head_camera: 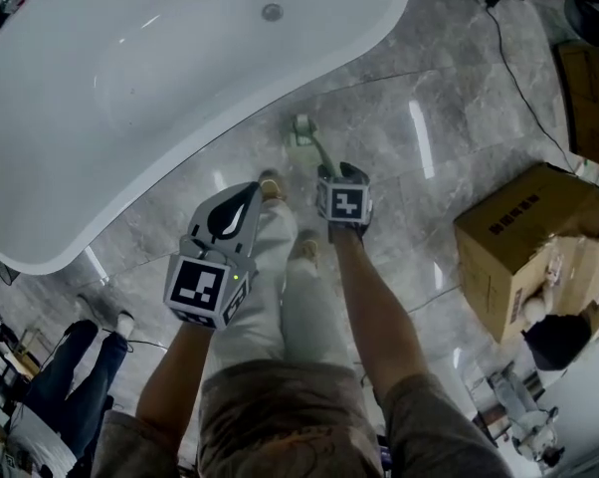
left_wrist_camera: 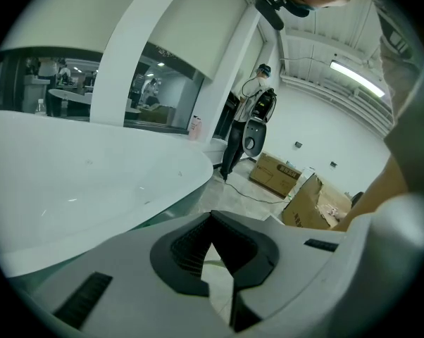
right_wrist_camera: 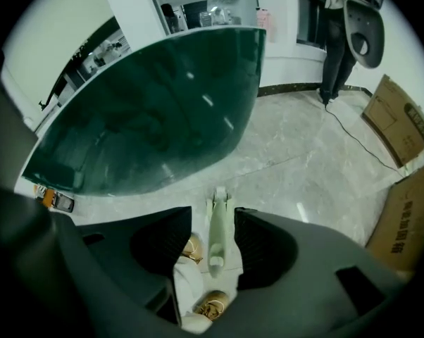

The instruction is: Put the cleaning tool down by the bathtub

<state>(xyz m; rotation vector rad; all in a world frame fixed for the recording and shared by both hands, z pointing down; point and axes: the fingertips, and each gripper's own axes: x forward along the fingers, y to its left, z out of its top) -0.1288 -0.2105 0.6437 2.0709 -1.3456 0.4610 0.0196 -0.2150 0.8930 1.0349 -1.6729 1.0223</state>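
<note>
The pale cleaning tool point(head_camera: 305, 139) lies on the glossy floor point(head_camera: 449, 118) beside the bathtub point(head_camera: 130, 88), free below the right gripper's point(head_camera: 341, 175) wide-spread jaws, while the left gripper point(head_camera: 252, 189) is pinched together on nothing; a jaw or the nearby shoe point(right_wrist_camera: 213, 305) could probably clip its handle and skid it away.

The head view looks steeply down from above on the bathtub point(head_camera: 130, 78), the marble floor point(head_camera: 449, 98) and a cardboard box point(head_camera: 523, 237). The left gripper view sits low and close beside the bathtub, facing out across the room; the right gripper view points down at the floor — all three share bathtub, floor and box.
</note>
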